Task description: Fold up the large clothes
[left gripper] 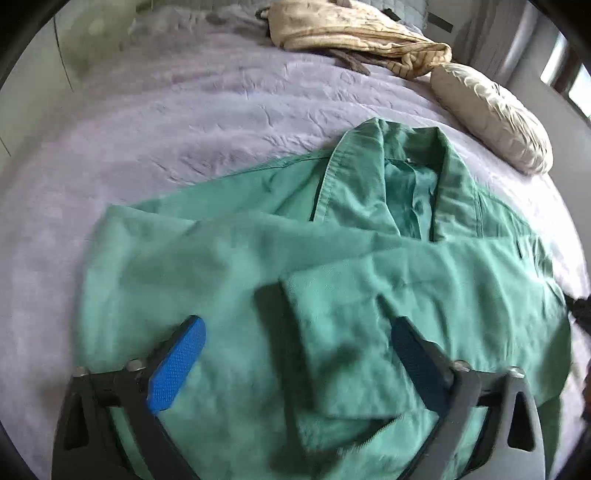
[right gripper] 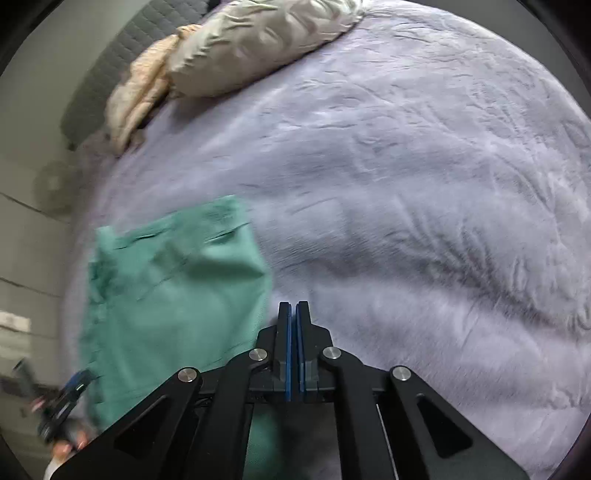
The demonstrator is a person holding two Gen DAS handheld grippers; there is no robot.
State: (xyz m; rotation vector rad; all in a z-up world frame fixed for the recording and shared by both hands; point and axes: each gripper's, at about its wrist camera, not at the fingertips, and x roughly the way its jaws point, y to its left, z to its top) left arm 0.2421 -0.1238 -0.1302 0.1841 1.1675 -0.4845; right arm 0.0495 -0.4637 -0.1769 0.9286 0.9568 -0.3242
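A green shirt (left gripper: 332,266) lies spread on the bed (left gripper: 184,122), collar toward the pillow (left gripper: 491,114), 1 sleeve folded across its front. The left tool (left gripper: 299,354) hovers open above that sleeve. The right tool (right gripper: 293,325) is closed on nothing, just beside the shirt's edge.

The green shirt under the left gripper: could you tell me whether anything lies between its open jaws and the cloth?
Nothing visible does. The left gripper hangs with open jaws directly over the green shirt, a folded sleeve between them. The pillow and beige clothes lie well beyond the collar.
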